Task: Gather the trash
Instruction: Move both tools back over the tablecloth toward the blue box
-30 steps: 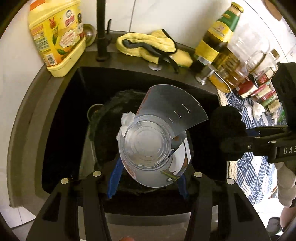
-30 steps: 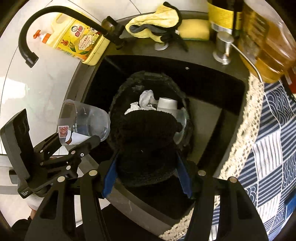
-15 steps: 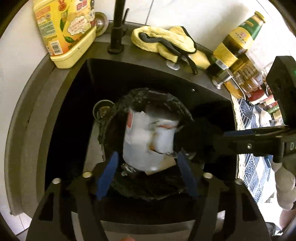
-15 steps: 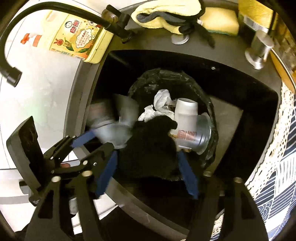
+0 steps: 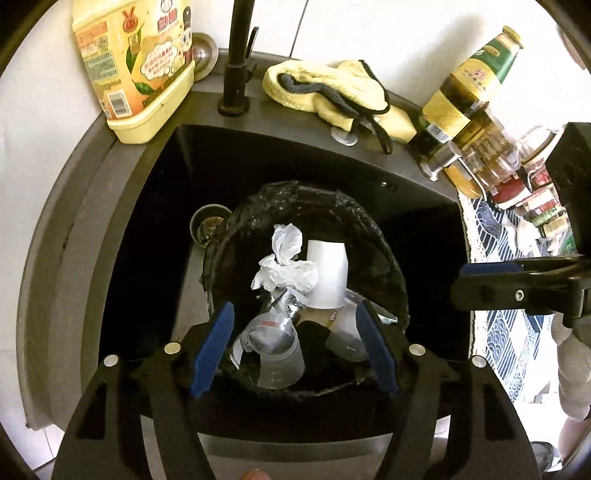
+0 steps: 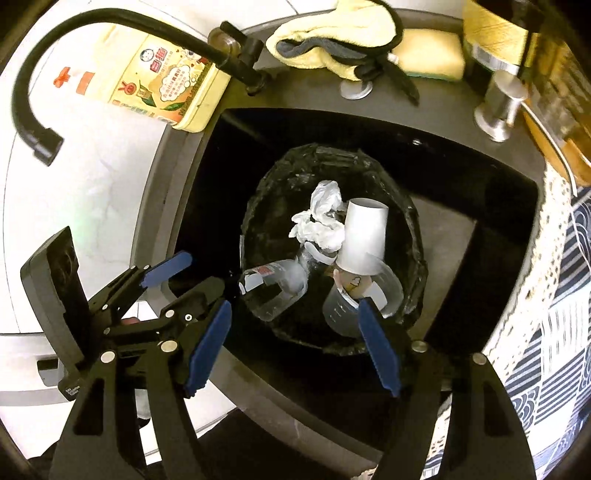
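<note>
A bin lined with a black bag stands in the dark sink. Inside lie crumpled white tissue, a white paper cup, a clear plastic cup and a second clear cup. My left gripper is open and empty above the bin's near rim; it also shows at the left of the right wrist view. My right gripper is open and empty above the bin; it shows at the right of the left wrist view.
A black tap, a yellow detergent jug and a yellow cloth sit behind the sink. Bottles and a blue patterned cloth are to the right.
My left gripper opened and the clear plastic cup it held dropped into the bin. My right gripper opened and let go of the black bag rim it was gripping.
</note>
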`<act>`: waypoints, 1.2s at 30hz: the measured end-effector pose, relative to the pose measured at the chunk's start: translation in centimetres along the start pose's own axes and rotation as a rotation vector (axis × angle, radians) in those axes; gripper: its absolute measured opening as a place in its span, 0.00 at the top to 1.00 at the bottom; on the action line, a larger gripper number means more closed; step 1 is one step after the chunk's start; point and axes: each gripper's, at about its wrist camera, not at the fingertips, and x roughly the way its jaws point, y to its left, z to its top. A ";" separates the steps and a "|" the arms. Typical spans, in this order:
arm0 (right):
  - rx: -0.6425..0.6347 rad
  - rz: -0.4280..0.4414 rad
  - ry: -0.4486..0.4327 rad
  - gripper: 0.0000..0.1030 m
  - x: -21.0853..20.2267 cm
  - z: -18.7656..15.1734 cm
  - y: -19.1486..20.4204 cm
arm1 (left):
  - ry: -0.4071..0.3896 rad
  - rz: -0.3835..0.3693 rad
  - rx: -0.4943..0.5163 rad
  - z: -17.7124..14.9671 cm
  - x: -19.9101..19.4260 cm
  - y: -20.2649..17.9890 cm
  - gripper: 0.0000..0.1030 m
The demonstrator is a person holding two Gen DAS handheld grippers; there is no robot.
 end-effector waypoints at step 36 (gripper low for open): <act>-0.095 -0.204 -0.085 0.31 -14.9 -14.0 -16.9 | -0.086 0.009 -0.038 -7.6 -3.2 -17.6 0.35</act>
